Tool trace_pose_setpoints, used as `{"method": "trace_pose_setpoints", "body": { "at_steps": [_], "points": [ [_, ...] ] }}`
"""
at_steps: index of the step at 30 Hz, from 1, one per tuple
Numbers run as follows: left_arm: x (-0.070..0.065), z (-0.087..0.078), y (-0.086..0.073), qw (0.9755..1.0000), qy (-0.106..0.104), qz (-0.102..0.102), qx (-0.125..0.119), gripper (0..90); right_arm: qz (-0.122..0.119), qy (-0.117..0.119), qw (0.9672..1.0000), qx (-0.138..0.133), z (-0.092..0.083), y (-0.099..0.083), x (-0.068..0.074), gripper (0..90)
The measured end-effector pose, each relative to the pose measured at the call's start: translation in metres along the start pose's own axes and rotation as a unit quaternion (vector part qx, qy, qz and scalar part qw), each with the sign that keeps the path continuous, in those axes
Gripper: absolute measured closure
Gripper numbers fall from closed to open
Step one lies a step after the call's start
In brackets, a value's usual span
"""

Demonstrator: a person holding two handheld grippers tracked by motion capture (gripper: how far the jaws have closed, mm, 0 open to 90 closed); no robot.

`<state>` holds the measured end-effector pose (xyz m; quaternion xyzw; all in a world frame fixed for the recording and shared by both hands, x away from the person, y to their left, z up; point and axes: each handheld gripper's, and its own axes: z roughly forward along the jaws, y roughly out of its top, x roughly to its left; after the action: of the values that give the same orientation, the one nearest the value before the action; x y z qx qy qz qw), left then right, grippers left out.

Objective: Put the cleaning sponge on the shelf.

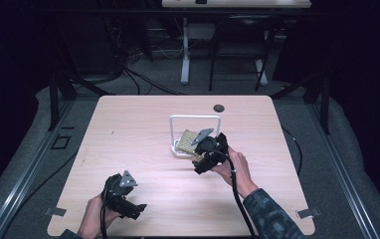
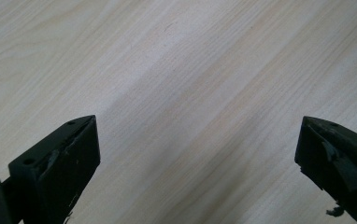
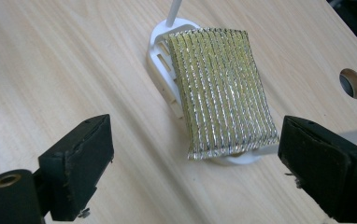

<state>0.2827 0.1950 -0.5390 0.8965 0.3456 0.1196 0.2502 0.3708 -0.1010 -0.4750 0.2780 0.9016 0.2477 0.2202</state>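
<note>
While right gripper [image 3: 193, 172] jaws gape empty | sponge [image 3: 221, 91] lies just ahead on rack [image 3: 160, 56]

The sponge [image 3: 221, 91] is a flat, rectangular pad wrapped in shiny gold and silver mesh with ribbed lines running along its length. It lies tilted across the white rack [image 3: 162, 58], its near end hanging just past the rack's base. Both sit right of the table's middle [image 1: 187, 139].
</note>
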Motion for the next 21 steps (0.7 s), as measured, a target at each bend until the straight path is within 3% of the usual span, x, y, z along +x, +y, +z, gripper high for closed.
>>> {"method": "trace_pose_setpoints", "body": {
  "at_steps": [10, 21],
  "points": [
    [-0.001, 0.0, 0.001, 1.0, 0.002, 0.004, -0.003, 0.3, 0.01, 0.002, 0.9999, -0.005, -0.038, -0.025, -0.003, 5.9],
    [-0.001, 0.0, 0.001, 1.0, 0.003, 0.004, -0.005, 0.3, 0.051, -0.005, 0.9987, -0.001, -0.069, -0.06, -0.011, 0.0]
  ]
}}
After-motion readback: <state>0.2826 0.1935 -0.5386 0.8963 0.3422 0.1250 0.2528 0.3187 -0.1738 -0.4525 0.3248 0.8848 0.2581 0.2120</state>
